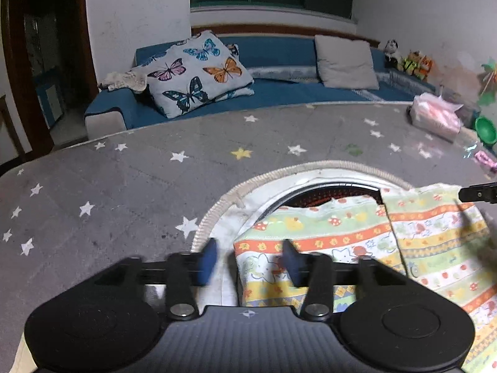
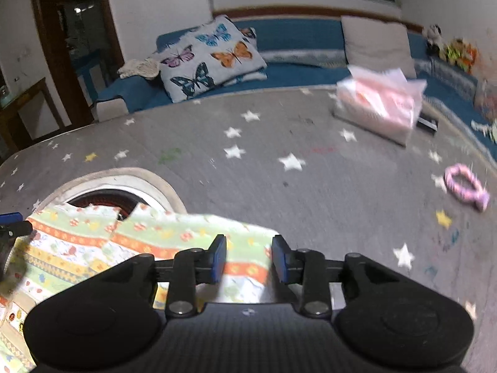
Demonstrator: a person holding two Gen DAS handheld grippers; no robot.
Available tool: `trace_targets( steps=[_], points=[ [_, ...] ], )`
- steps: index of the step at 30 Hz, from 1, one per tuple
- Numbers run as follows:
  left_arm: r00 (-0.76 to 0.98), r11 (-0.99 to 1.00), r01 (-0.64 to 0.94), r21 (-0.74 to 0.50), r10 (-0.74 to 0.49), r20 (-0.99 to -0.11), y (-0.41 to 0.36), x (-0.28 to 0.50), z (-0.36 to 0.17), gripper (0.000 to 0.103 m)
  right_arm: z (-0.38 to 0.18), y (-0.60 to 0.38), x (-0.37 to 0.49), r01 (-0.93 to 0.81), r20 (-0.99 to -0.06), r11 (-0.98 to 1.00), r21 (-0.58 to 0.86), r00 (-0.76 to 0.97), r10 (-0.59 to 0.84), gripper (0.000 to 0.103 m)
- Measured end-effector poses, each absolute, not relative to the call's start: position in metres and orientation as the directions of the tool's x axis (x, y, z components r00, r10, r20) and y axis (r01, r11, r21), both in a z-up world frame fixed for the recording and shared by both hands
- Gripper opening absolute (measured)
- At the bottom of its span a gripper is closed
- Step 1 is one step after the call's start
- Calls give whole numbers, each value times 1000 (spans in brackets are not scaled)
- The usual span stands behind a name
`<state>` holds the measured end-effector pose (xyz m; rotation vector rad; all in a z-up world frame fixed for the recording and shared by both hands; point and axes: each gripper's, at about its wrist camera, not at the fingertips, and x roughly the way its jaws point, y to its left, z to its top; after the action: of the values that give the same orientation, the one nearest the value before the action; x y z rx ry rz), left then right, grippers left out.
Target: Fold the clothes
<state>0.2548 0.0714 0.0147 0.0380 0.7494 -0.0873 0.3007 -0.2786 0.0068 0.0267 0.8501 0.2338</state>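
Note:
A small patterned garment (image 1: 357, 236) with green, orange and yellow stripes lies on the grey star-print table cover (image 1: 124, 186), partly over a round hole with a white rim (image 1: 279, 183). My left gripper (image 1: 248, 258) is open over the garment's left edge, its blue pads either side of the corner. In the right wrist view the same garment (image 2: 124, 245) lies at lower left. My right gripper (image 2: 248, 259) is open above the garment's right end. The right gripper's tip shows at the left view's right edge (image 1: 478, 192).
A pink tissue pack (image 2: 379, 108) lies at the back right, with a pink hair tie (image 2: 466, 186) nearer. A green bowl (image 1: 486, 130) sits at the far right. A blue sofa (image 1: 279, 93) with a butterfly cushion (image 1: 198, 71) stands behind the table.

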Motion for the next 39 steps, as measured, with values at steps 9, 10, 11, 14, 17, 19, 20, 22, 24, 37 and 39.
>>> trace_targets(
  steps=[9, 10, 11, 14, 17, 19, 20, 22, 24, 37, 39],
  points=[
    [715, 992, 130, -4, -96, -693, 64, 266, 5, 5, 4, -266, 304, -239, -741, 963, 125, 623, 251, 8],
    [733, 992, 123, 1, -90, -674, 65, 263, 9, 5, 8, -264, 305, -243, -729, 963, 119, 637, 251, 8],
    [749, 993, 114, 5, -83, -658, 68, 261, 13, 5, 12, -261, 307, -247, -715, 963, 112, 652, 251, 8],
    [784, 997, 78, 18, -50, -618, 78, 260, 24, 5, 26, -254, 314, -256, -678, 960, 116, 686, 265, 8],
    [808, 999, 36, 27, -13, -588, 87, 262, 31, 5, 33, -241, 329, -267, -655, 958, 106, 706, 269, 8],
    [803, 999, 15, 29, 6, -596, 94, 267, 30, 6, 32, -231, 339, -270, -654, 958, 96, 709, 265, 9],
    [792, 1000, 14, 27, 6, -611, 96, 271, 28, 7, 32, -228, 342, -274, -657, 958, 88, 707, 263, 10],
    [775, 999, 12, 32, 11, -632, 100, 273, 22, 10, 31, -221, 344, -289, -666, 954, 73, 698, 263, 12],
    [767, 999, -2, 48, 32, -641, 102, 272, 18, 14, 31, -216, 336, -323, -678, 945, 57, 682, 274, 13],
    [783, 987, 133, 93, -47, -620, 46, 201, 35, 58, 14, -197, 206, -588, -769, 809, -7, 520, 371, 37],
    [768, 984, 161, 82, -73, -636, 30, 188, 31, 58, 10, -202, 187, -596, -774, 803, -5, 511, 374, 39]
  ],
)
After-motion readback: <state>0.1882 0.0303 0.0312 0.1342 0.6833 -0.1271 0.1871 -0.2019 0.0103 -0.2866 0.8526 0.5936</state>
